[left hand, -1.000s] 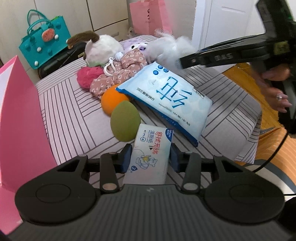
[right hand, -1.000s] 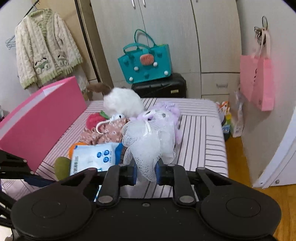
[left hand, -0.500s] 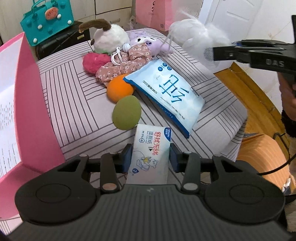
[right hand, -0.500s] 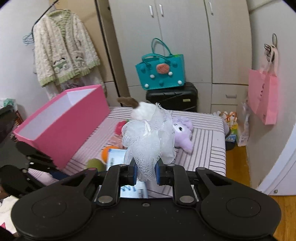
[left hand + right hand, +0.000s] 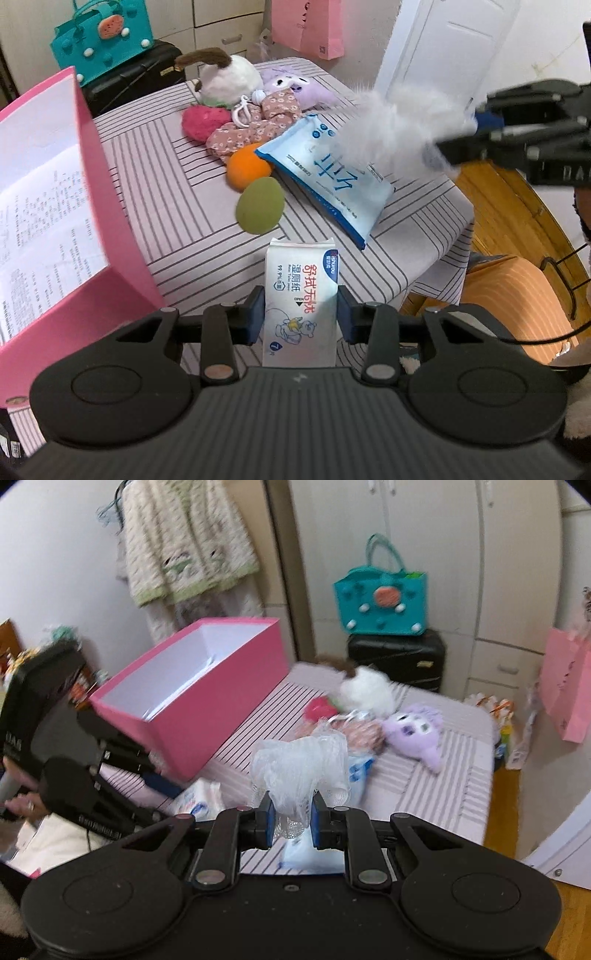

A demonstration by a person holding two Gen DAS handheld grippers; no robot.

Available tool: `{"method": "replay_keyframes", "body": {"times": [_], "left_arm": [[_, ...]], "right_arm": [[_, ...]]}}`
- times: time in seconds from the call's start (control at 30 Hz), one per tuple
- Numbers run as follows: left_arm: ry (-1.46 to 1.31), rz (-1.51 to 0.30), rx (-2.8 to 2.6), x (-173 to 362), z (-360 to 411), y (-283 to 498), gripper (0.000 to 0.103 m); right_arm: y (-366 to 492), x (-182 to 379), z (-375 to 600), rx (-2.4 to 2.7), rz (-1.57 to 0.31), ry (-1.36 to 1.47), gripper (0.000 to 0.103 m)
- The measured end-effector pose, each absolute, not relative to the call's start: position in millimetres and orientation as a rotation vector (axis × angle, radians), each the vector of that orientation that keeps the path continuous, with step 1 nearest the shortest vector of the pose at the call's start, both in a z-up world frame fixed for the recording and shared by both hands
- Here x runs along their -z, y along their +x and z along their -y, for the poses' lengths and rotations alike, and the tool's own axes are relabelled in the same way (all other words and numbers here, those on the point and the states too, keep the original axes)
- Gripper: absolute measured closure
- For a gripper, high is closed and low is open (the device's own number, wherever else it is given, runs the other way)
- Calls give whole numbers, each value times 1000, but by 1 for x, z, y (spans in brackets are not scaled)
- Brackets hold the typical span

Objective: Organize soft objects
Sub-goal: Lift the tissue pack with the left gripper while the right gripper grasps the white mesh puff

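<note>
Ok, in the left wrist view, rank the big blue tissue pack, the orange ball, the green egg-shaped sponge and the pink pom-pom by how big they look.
1. big blue tissue pack, clearly largest.
2-4. green egg-shaped sponge, orange ball and pink pom-pom look alike; the ball is partly hidden and the pom-pom lies farther from the camera, so I won't rank them.

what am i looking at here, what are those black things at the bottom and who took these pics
They are hand-held grippers, one in each of a person's hands, each with a camera looking along its fingers. In the left camera's picture, the left gripper clamps a small wipes pack. In the right camera's, the right gripper pinches a white mesh bath sponge. Below lie a striped table with plush toys, two foam balls, a big wipes bag and a pink box.
</note>
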State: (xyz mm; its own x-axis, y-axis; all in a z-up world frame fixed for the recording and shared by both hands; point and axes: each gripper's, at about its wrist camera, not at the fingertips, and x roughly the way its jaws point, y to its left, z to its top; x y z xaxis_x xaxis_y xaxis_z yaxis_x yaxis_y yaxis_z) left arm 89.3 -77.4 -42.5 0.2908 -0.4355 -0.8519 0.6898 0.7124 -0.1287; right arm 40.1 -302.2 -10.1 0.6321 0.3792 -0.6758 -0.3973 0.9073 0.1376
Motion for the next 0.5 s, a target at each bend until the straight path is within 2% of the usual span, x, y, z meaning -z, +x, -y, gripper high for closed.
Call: {"method": "replay_keyframes", "body": {"times": [0.23,0.5], "left_arm": [[238,-1029,705,43,57,91,65],[205,-1014,679,37,37,93,65]], "right_arm": [[33,19,275,-492,-798,-70,83],[35,1,266,-470,-744,-84,89]]}}
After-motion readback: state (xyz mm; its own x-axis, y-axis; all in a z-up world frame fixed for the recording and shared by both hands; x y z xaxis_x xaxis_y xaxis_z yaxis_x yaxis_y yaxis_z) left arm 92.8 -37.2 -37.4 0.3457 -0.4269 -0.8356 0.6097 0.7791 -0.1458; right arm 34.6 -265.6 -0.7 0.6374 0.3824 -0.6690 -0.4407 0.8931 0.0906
